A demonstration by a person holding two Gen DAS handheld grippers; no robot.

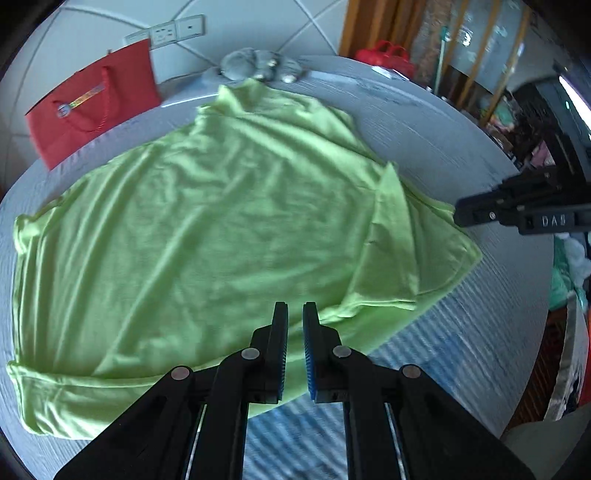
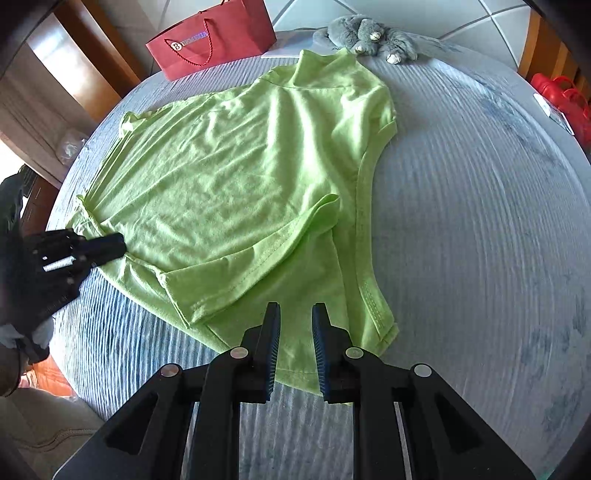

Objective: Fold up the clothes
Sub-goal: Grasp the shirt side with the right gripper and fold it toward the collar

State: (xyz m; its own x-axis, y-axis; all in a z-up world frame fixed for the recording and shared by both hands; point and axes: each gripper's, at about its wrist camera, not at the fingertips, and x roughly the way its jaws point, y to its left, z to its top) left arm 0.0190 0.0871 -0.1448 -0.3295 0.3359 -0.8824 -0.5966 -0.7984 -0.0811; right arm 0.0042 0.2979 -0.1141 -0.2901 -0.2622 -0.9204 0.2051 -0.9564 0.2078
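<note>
A lime-green T-shirt point(image 1: 207, 229) lies spread on a grey-blue bed, collar toward the far end; it also shows in the right wrist view point(image 2: 236, 177). One sleeve point(image 2: 258, 258) is folded in over the body. My left gripper point(image 1: 295, 314) hovers over the shirt's near hem, jaws a narrow gap apart with nothing between them. It appears in the right wrist view point(image 2: 110, 245) at the shirt's left edge. My right gripper point(image 2: 296, 314) is open just above the shirt's near corner, empty. It appears in the left wrist view point(image 1: 465, 212) at the shirt's right edge.
A red paper bag point(image 2: 218, 37) stands at the far left of the bed point(image 2: 480, 221). A grey plush toy point(image 2: 369, 33) lies beyond the collar. A red handbag point(image 2: 561, 96) sits off the bed's right side. Wooden furniture point(image 2: 92, 74) stands to the left.
</note>
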